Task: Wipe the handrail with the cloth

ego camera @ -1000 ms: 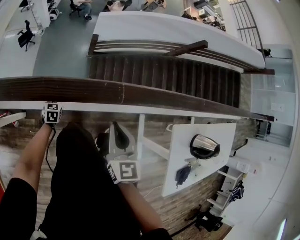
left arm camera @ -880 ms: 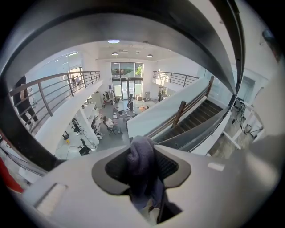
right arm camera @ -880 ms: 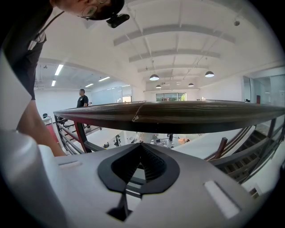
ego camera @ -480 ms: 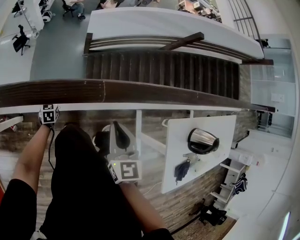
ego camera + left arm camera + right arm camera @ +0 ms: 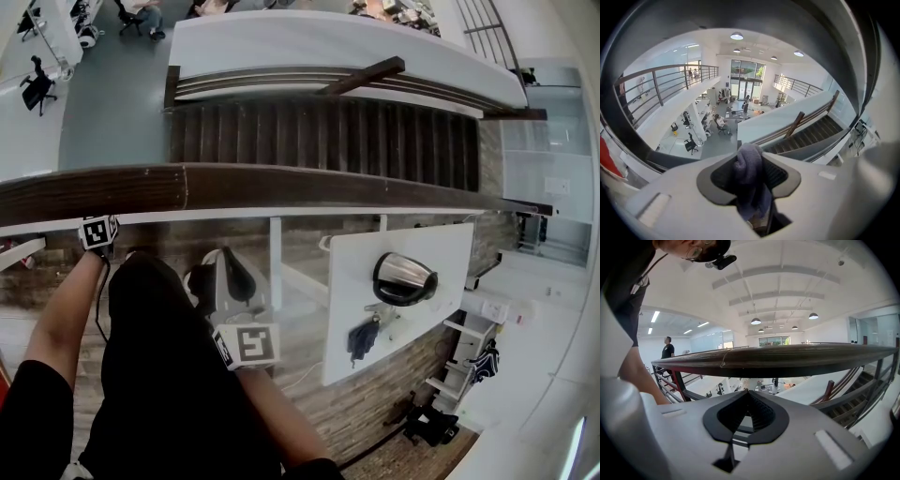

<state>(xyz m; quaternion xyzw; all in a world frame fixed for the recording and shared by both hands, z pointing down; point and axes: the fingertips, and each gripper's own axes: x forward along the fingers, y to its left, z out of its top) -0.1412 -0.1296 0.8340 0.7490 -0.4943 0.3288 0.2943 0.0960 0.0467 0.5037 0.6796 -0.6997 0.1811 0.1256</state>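
Observation:
The dark wooden handrail (image 5: 328, 187) runs across the head view from left to right. My left gripper (image 5: 749, 152) is shut on a grey-purple cloth (image 5: 751, 183) that bulges out between its jaws. Its marker cube (image 5: 98, 232) sits just below the rail at the left, and the jaws themselves are hidden there. My right gripper (image 5: 228, 272) hangs lower, in front of the person's body, apart from the rail. In the right gripper view the handrail (image 5: 787, 359) passes above the shut, empty right gripper (image 5: 747, 393).
Beyond the rail a dark staircase (image 5: 328, 141) drops to a lower floor with office chairs. A white table (image 5: 412, 319) with a silvery rounded object (image 5: 405, 278) stands below at the right. A person (image 5: 668, 351) stands far off along the balcony.
The left gripper with the cloth has slid right along the rail, closer to the joint in the wood. The right gripper has stayed shut in front of the body.

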